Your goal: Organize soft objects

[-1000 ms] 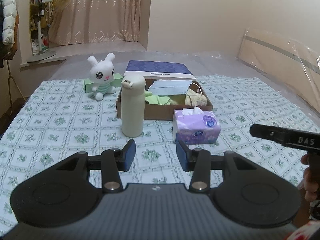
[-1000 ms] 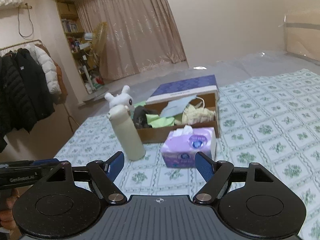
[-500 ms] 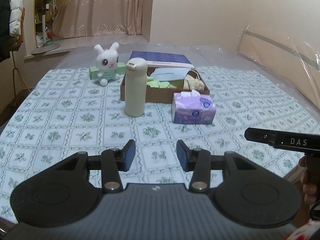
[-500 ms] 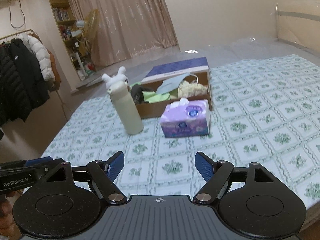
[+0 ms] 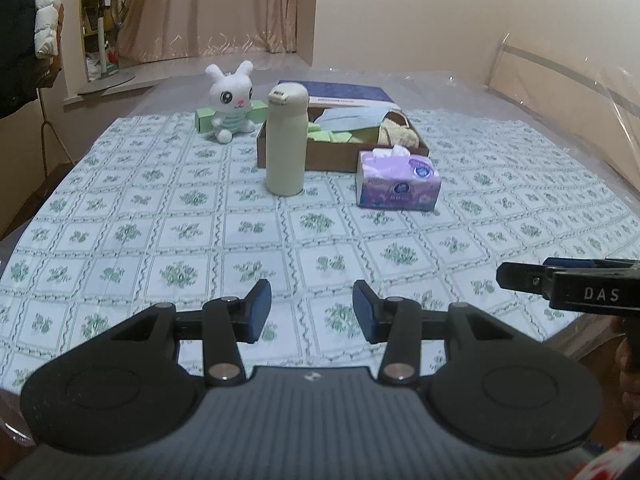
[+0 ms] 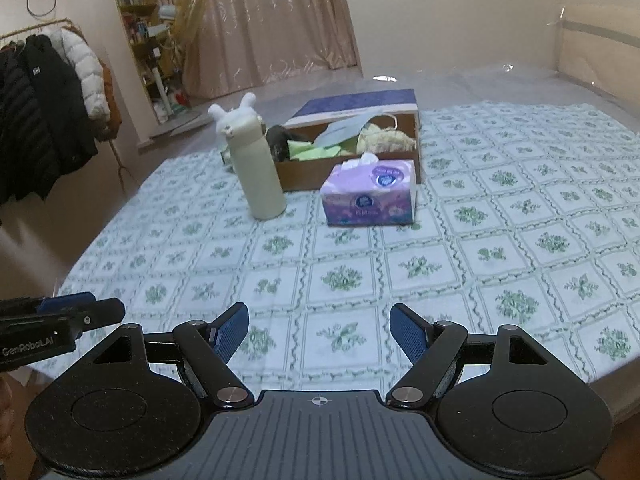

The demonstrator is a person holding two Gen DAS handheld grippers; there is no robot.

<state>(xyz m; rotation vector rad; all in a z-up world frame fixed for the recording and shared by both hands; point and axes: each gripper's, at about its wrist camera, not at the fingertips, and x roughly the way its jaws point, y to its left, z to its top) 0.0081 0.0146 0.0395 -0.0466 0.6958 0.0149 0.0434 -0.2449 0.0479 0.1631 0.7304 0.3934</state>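
Note:
A brown cardboard box (image 5: 332, 156) (image 6: 344, 170) at the far side of the table holds green cloth, a face mask and a beige soft item. A purple tissue pack (image 5: 398, 182) (image 6: 370, 194) lies in front of the box. A white plush rabbit (image 5: 230, 102) sits left of the box; in the right wrist view only its ears (image 6: 234, 110) show behind the bottle. My left gripper (image 5: 312, 310) is open and empty over the near table edge. My right gripper (image 6: 319, 330) is open and empty, also near the front edge.
A cream bottle (image 5: 286, 140) (image 6: 258, 168) stands upright in front of the box's left corner. A blue lid (image 5: 336, 94) leans behind the box. A green box (image 5: 206, 118) lies behind the rabbit. Coats (image 6: 44, 108) hang left of the table.
Both grippers have pulled back from the objects toward the near table edge; the box, bottle and tissue pack look farther away. Both stayed open and empty.

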